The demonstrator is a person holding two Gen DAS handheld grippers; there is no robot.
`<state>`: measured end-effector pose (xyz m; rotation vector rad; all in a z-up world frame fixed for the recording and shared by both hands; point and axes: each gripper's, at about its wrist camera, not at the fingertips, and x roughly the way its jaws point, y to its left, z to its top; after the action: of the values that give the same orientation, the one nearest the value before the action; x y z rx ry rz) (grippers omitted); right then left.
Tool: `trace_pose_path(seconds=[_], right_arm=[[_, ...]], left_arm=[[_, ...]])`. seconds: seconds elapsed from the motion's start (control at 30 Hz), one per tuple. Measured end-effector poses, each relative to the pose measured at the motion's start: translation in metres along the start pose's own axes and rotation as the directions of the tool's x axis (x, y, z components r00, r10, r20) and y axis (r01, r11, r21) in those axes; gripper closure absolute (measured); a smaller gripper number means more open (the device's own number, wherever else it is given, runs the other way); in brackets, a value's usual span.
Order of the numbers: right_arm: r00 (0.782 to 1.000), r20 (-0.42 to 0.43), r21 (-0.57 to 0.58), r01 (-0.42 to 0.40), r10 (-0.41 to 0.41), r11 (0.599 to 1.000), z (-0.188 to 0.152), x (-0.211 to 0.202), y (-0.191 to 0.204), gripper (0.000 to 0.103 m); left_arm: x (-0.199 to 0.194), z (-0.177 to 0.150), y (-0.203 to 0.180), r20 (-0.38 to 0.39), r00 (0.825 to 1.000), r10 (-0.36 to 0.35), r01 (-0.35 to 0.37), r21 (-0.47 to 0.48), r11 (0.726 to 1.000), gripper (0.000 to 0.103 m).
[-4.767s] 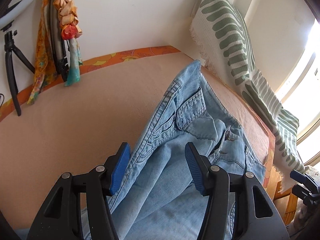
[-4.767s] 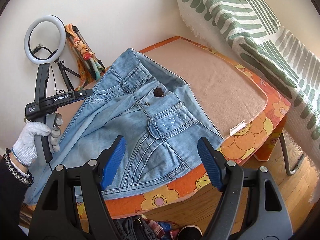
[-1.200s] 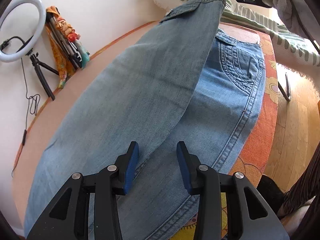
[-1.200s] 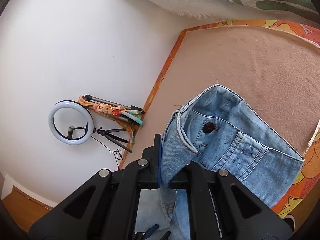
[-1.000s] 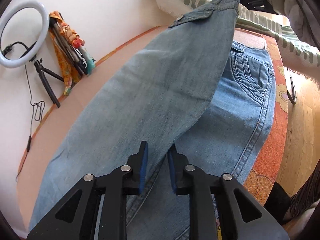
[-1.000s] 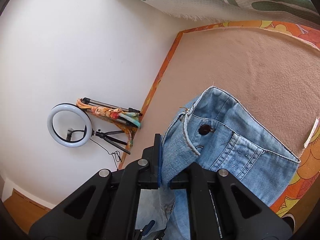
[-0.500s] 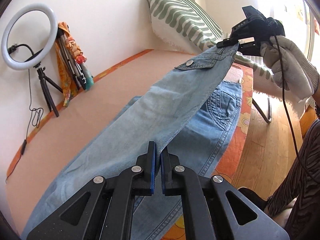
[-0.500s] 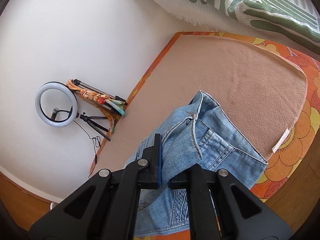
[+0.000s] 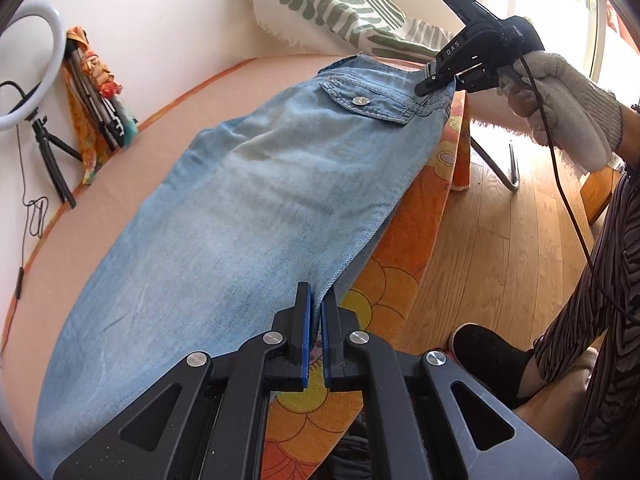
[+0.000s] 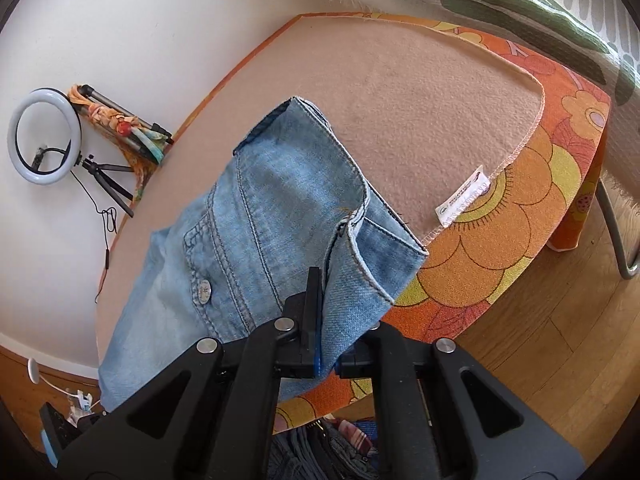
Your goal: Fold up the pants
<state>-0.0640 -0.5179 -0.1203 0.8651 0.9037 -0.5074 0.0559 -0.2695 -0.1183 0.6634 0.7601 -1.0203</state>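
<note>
Denim pants [image 9: 256, 200] now folded lengthwise

The pants [image 9: 256, 208], of light blue washed denim, are laid lengthwise on the table, folded so that one leg is stacked on the other with the back side shown upward. A flap pocket [image 9: 366, 100] closed by a metal button [image 9: 359, 100] is seen near the waistband at the far end, while the leg is stretched toward the near left. The right edge is lifted slightly off the surface at its near point and at the waistband corner [image 10: 360, 276].
</note>
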Motion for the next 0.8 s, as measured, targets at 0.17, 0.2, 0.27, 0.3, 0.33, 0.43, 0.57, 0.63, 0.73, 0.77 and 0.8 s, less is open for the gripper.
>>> trace_pose_path(seconds=[0.17,0.2,0.27,0.3,0.33,0.43,0.57,0.63,0.73,0.77,0.8], right_arm=[[0.999,-0.012,-0.024,0.045,-0.045,0.999,-0.001,0.014,0.001,0.099],[0.999,-0.01,-0.024,0.048,-0.049,0.999,-0.001,0.015,0.0,0.099],[0.997,-0.004,-0.06,0.072,-0.073,0.996,-0.001,0.015,0.005,0.099],[0.996,0.001,-0.07,0.086,-0.087,0.994,-0.001,0.014,0.007,0.099],[0.995,0.004,-0.07,0.096,-0.096,0.993,-0.001,0.012,0.007,0.097],[0.989,0.019,-0.069,0.148,-0.147,0.987,-0.001,0.004,0.008,0.075],[0.977,0.092,-0.08,0.2,-0.192,0.977,-0.002,-0.021,0.012,0.063],[0.972,0.138,-0.084,0.201,-0.188,0.976,-0.002,-0.036,0.016,0.062],[0.966,0.202,-0.119,0.186,-0.16,0.975,-0.001,-0.055,0.029,0.06],[0.965,0.216,-0.13,0.176,-0.145,0.976,0.0,-0.057,0.036,0.059],[0.966,0.223,-0.141,0.166,-0.132,0.976,0.0,-0.059,0.041,0.059]], left_arm=[[0.002,-0.007,-0.001,-0.01,1.0,-0.008,0.007,-0.022,1.0,0.092],[0.001,-0.009,0.0,-0.017,1.0,-0.018,0.017,-0.033,0.999,0.088],[-0.003,-0.013,-0.002,-0.016,1.0,-0.025,0.025,-0.052,0.998,0.084],[-0.006,-0.015,-0.002,-0.012,1.0,-0.029,0.028,-0.059,0.998,0.08],[-0.01,-0.018,-0.002,-0.01,0.999,-0.034,0.033,-0.07,0.997,0.079],[-0.027,-0.024,0.003,0.011,0.999,-0.044,0.045,-0.107,0.993,0.076],[-0.058,-0.035,0.019,0.062,0.998,-0.032,0.042,-0.166,0.985,0.076],[-0.074,-0.043,0.032,0.082,0.997,-0.014,0.031,-0.207,0.978,0.076],[-0.093,-0.058,0.051,0.088,0.996,0.019,0.005,-0.263,0.965,0.075],[-0.099,-0.065,0.057,0.084,0.996,0.035,-0.01,-0.276,0.961,0.073],[-0.104,-0.071,0.063,0.081,0.995,0.051,-0.026,-0.286,0.958,0.071]])
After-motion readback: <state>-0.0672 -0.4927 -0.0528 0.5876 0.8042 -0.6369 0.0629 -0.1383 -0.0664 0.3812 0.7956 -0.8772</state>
